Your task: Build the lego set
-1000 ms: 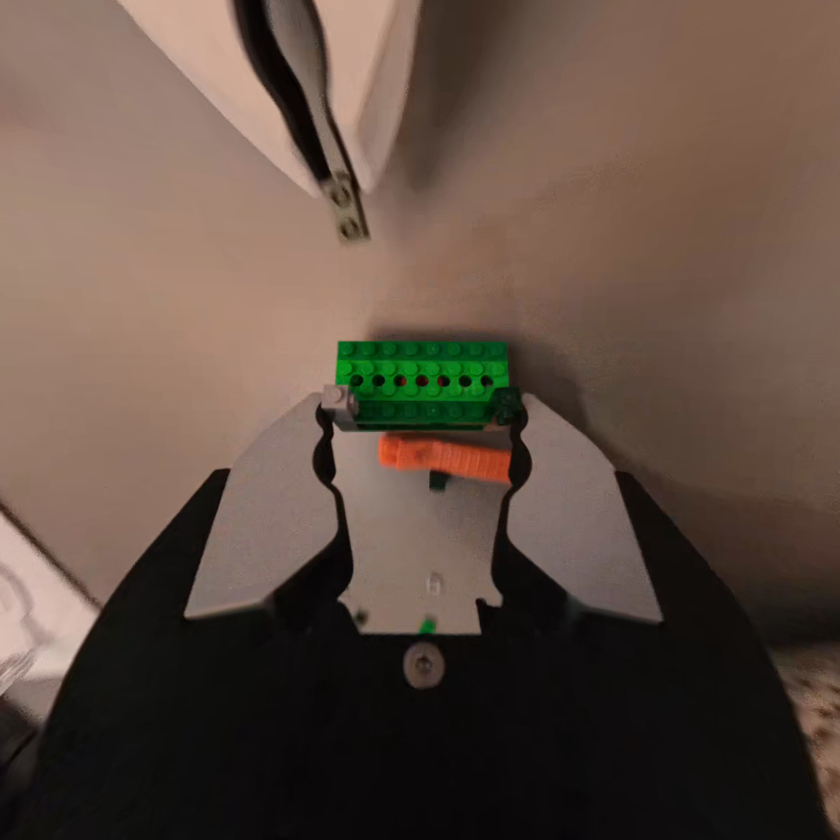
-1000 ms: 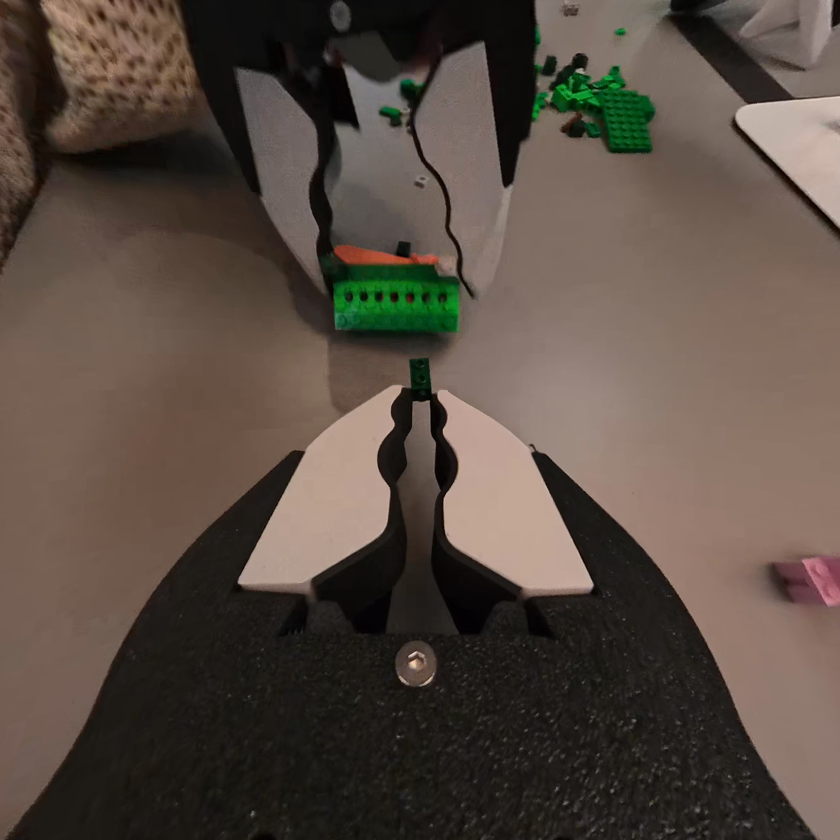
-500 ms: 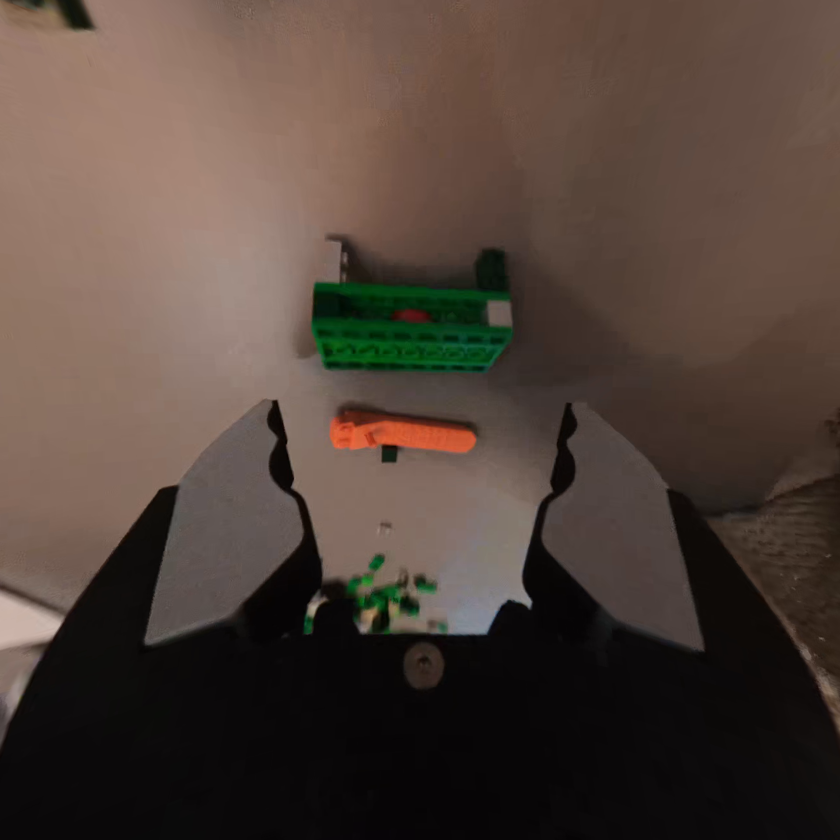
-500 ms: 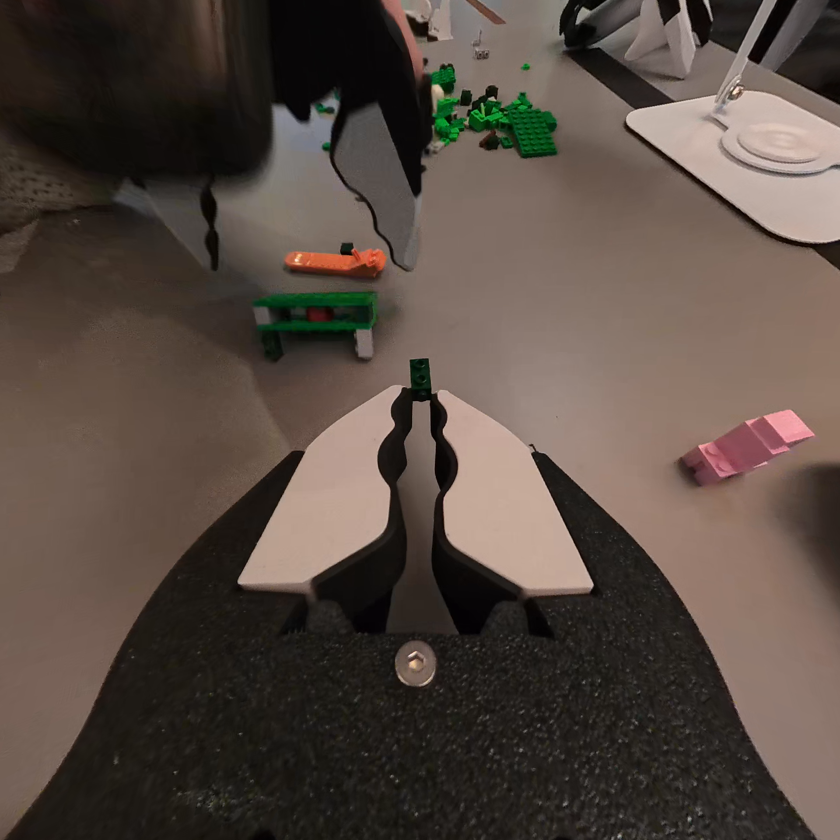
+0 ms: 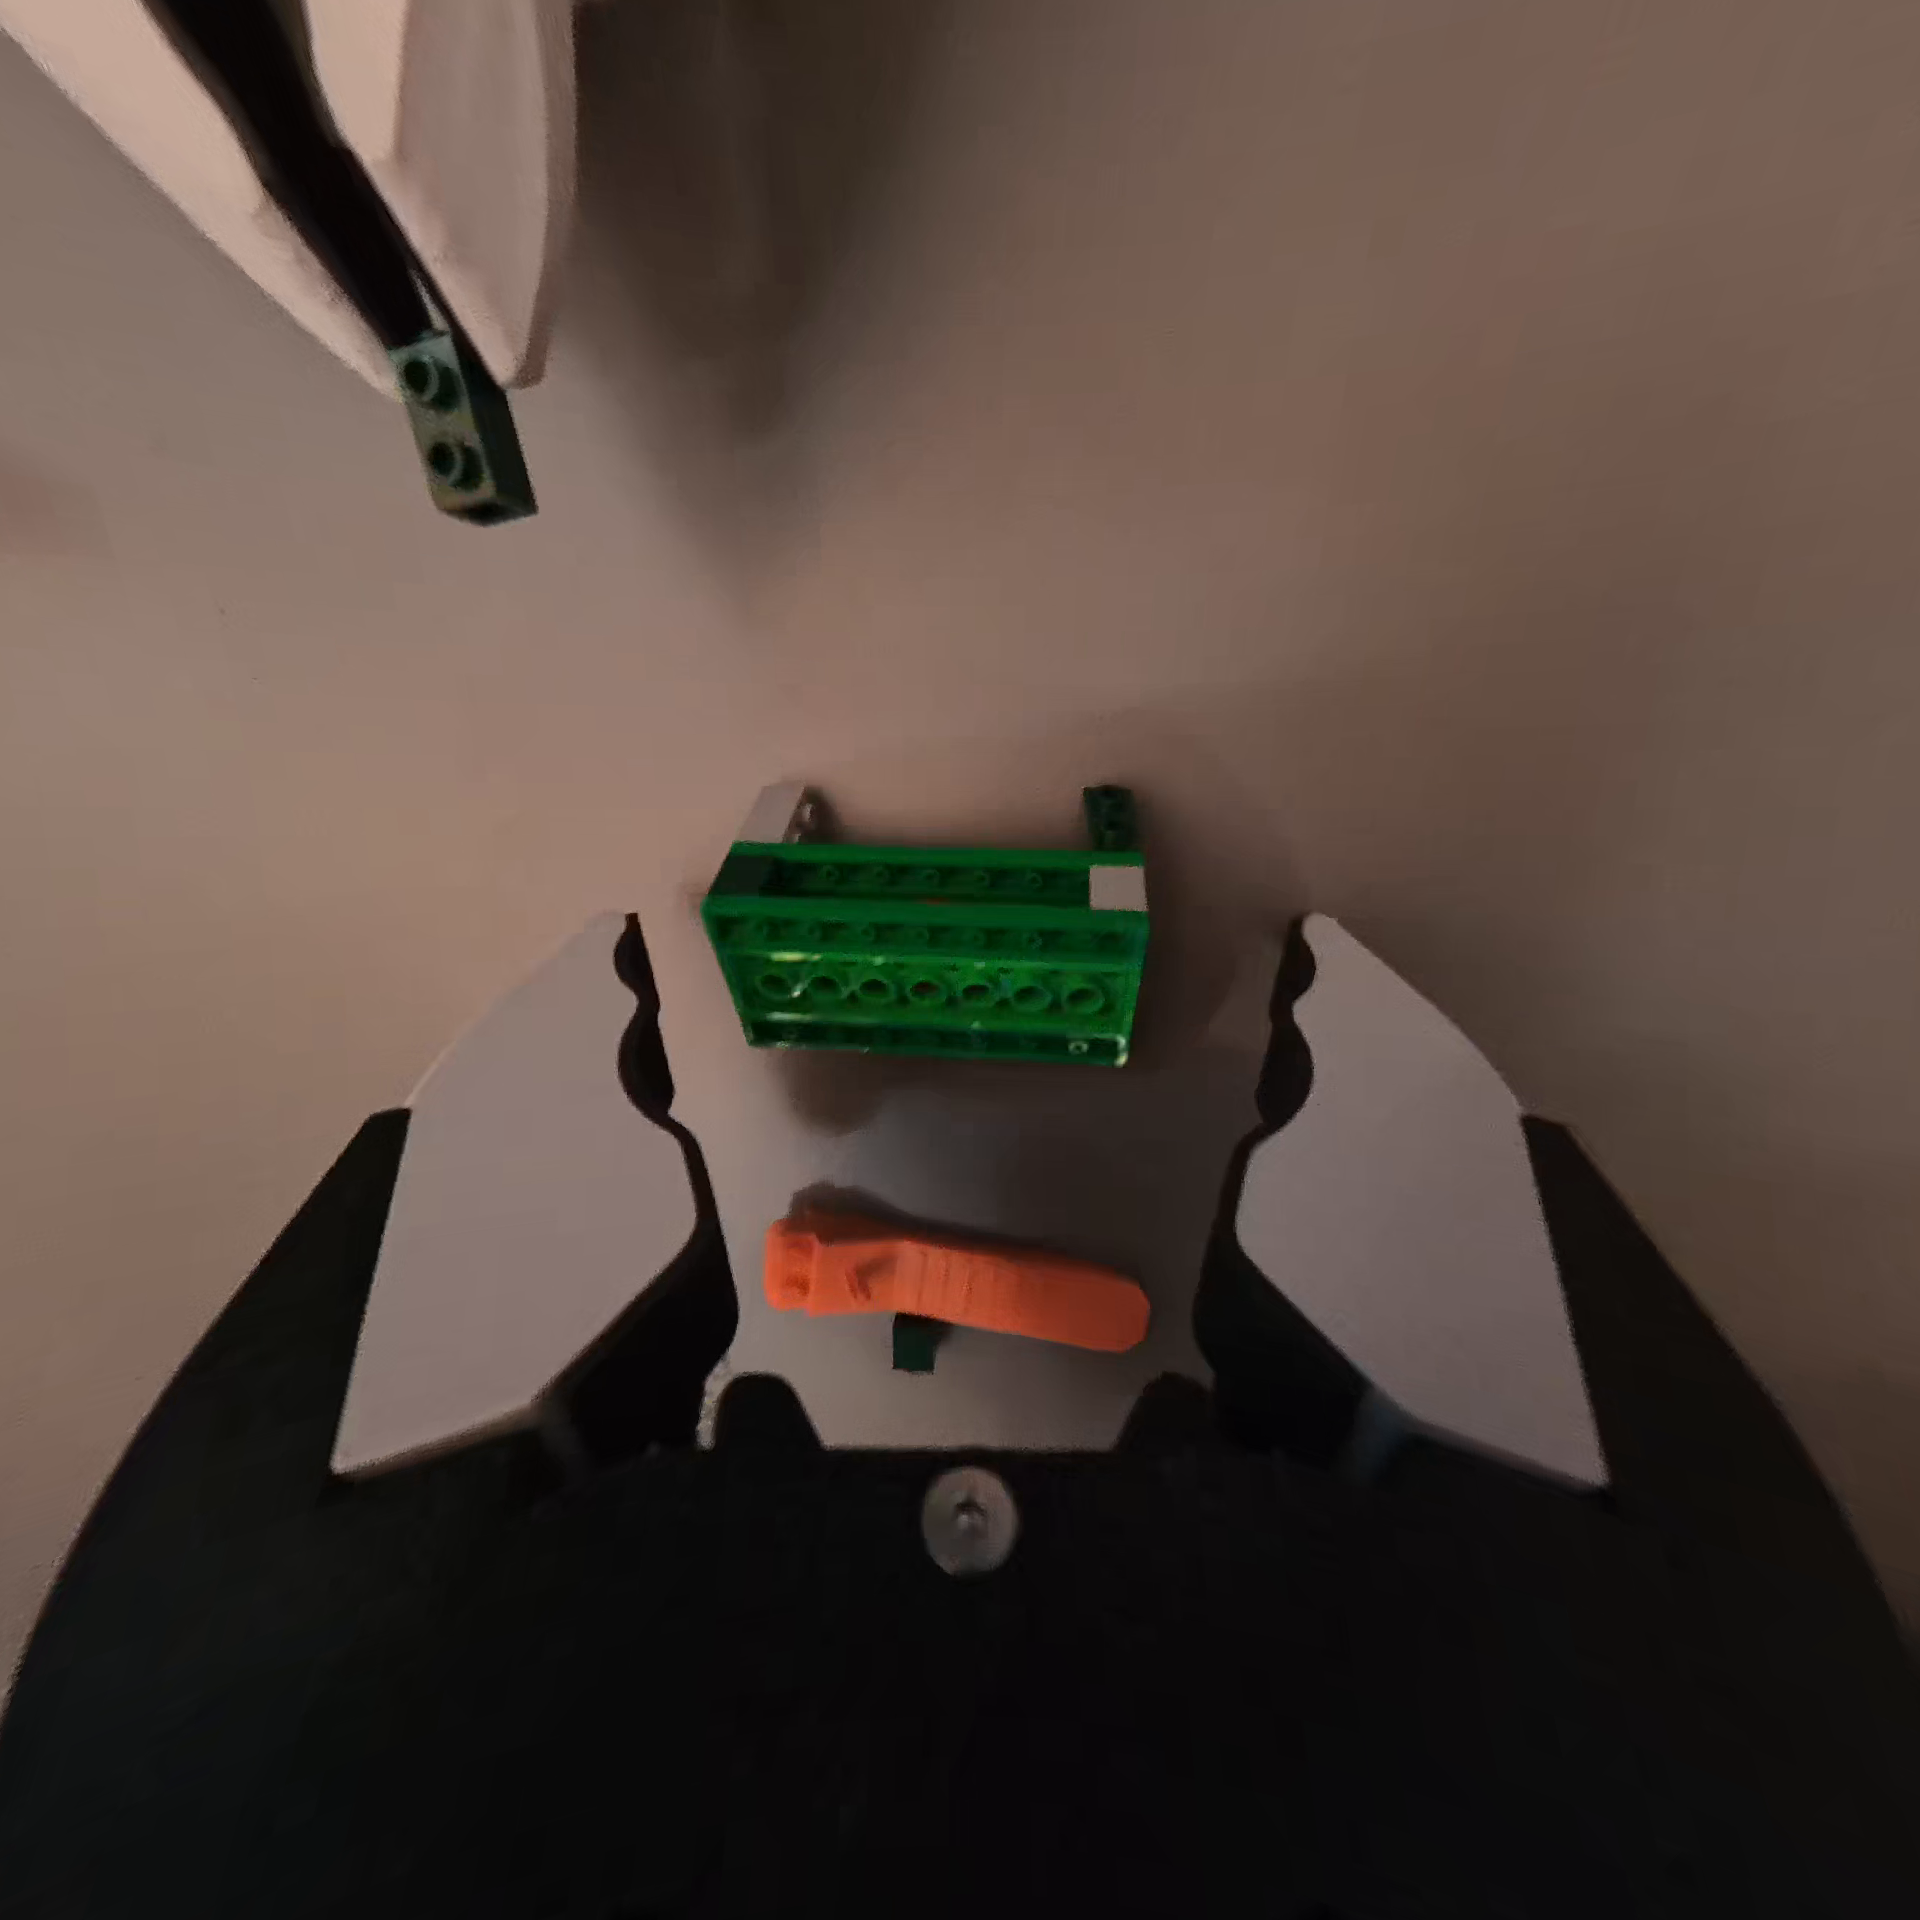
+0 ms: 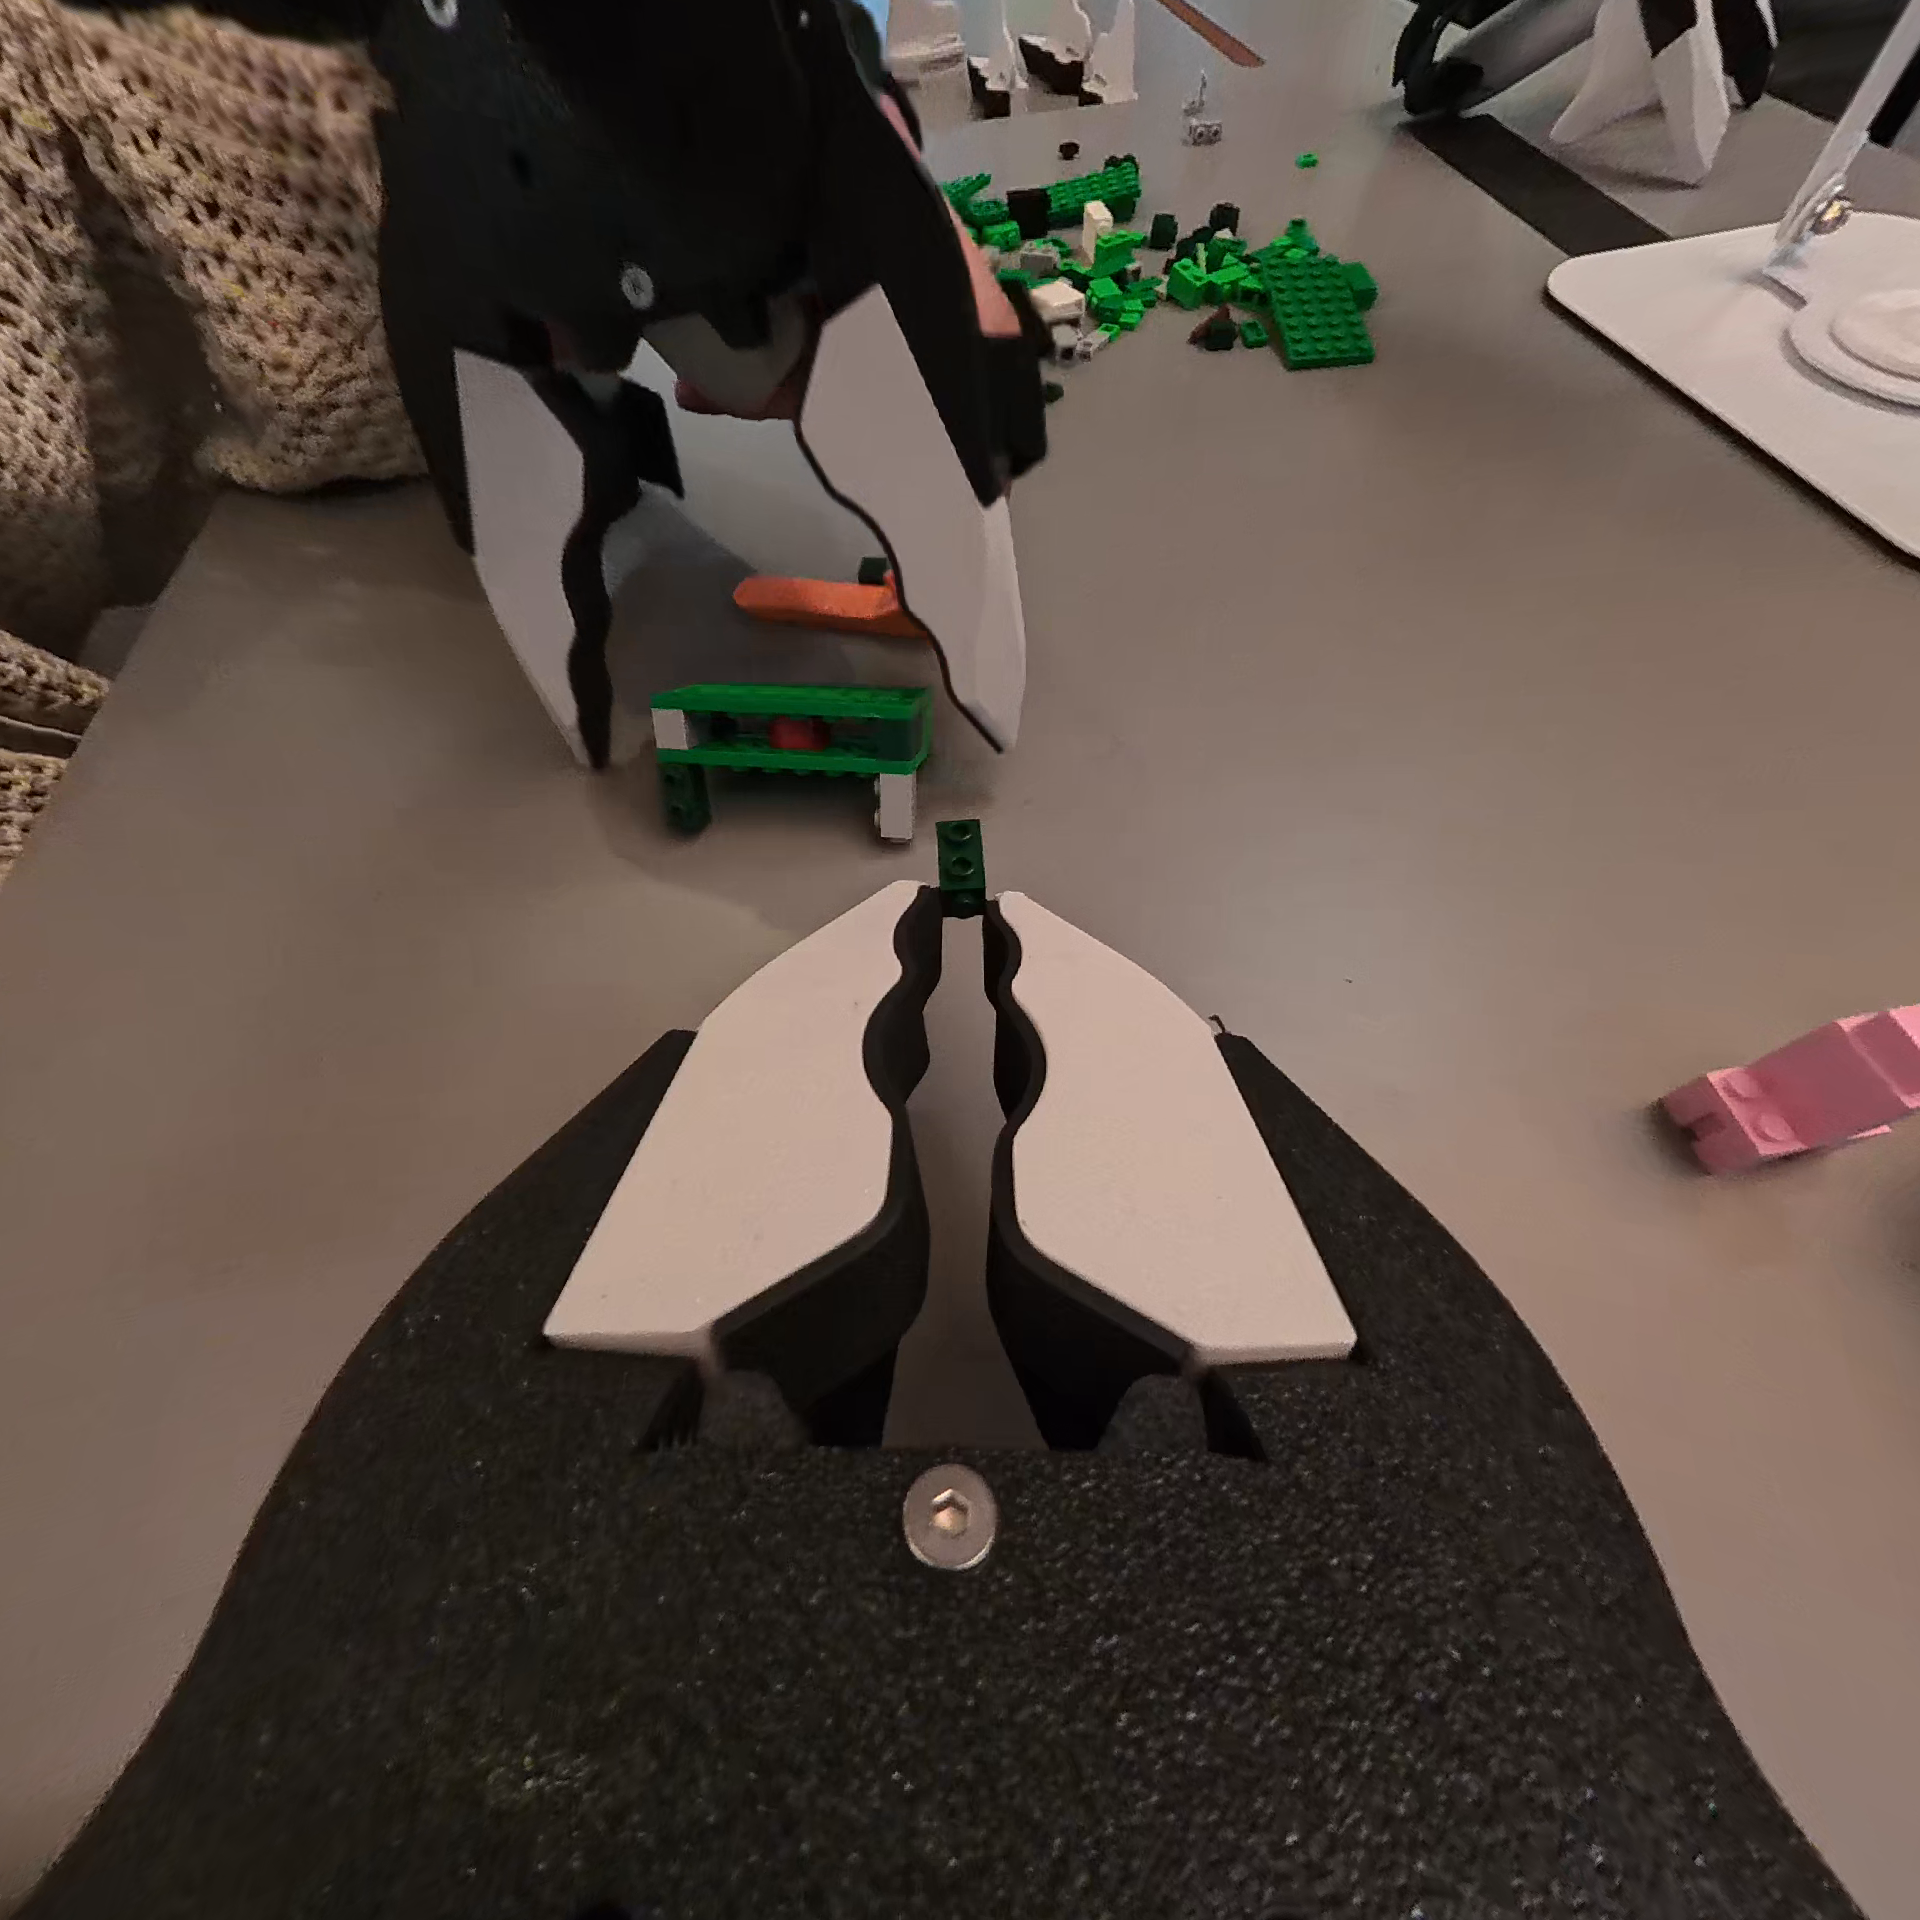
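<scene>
A green lego assembly [image 5: 930, 961] lies on its side on the grey table, its short dark green and grey legs pointing away; it also shows in the right wrist view [image 6: 792, 743]. My left gripper [image 5: 961, 930] is open wide, its fingertips on either side of the assembly and not touching it; it also shows in the right wrist view [image 6: 790, 727]. My right gripper [image 6: 958, 899] is shut on a small dark green brick [image 6: 958, 864], held just in front of the assembly. That brick [image 5: 462, 442] also shows at the upper left of the left wrist view.
An orange brick separator [image 5: 951, 1294] lies just behind the assembly, with a small dark green piece [image 5: 912, 1351] beside it. A pile of loose green bricks [image 6: 1195, 270] lies farther back. A pink lego piece [image 6: 1808, 1091] lies at right. A white stand base [image 6: 1756, 353] is at far right. Knitted fabric [image 6: 177, 260] borders the table's left.
My left gripper let go of the green assembly, which now lies tipped on its side, and opened wide; it has come down around the assembly again. My right gripper moved closer with its brick.
</scene>
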Demonstrator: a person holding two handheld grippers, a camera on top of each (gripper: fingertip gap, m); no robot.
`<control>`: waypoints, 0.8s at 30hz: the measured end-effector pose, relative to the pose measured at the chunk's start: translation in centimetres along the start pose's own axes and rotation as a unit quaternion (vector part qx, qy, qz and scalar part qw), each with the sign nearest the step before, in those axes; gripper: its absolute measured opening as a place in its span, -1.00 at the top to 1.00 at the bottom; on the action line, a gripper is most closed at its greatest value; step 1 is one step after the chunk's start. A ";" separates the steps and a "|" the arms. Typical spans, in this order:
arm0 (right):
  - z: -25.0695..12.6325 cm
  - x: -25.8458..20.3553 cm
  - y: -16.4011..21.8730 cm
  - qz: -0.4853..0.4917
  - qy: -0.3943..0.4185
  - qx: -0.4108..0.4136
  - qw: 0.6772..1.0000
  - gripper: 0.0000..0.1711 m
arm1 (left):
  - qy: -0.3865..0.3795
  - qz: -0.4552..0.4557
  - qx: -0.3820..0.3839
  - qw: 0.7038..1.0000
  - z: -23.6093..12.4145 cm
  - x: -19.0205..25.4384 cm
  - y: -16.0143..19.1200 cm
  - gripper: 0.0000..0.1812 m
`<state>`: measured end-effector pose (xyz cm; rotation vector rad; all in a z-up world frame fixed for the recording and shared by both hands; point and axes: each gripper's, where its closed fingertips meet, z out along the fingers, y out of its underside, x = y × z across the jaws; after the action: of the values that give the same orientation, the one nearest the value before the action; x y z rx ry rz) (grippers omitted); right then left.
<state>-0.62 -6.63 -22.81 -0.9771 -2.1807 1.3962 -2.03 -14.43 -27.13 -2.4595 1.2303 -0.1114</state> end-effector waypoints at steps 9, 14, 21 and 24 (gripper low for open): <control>0.7 -1.1 -0.2 -0.032 -0.006 -0.004 0.999 0.92 | -0.026 -0.025 0.056 0.998 -0.1 -0.9 -0.7 0.16; 0.5 -2.1 -2.0 -0.074 0.010 0.063 0.995 0.92 | -0.130 -0.009 0.182 0.975 -2.3 -1.9 -2.5 0.17; -0.2 -2.9 -3.9 -0.073 0.000 0.142 0.987 0.92 | -0.130 -0.045 0.408 0.903 -5.6 -0.7 -5.1 0.16; 0.1 -3.0 -3.8 -0.090 0.013 0.135 0.987 0.92 | -0.102 -0.058 0.453 0.884 -6.1 -0.4 -5.6 0.16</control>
<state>0.02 -9.91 -19.26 -0.6796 -1.9409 1.5319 0.48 -12.90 -19.38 -1.6533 0.6898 -0.3584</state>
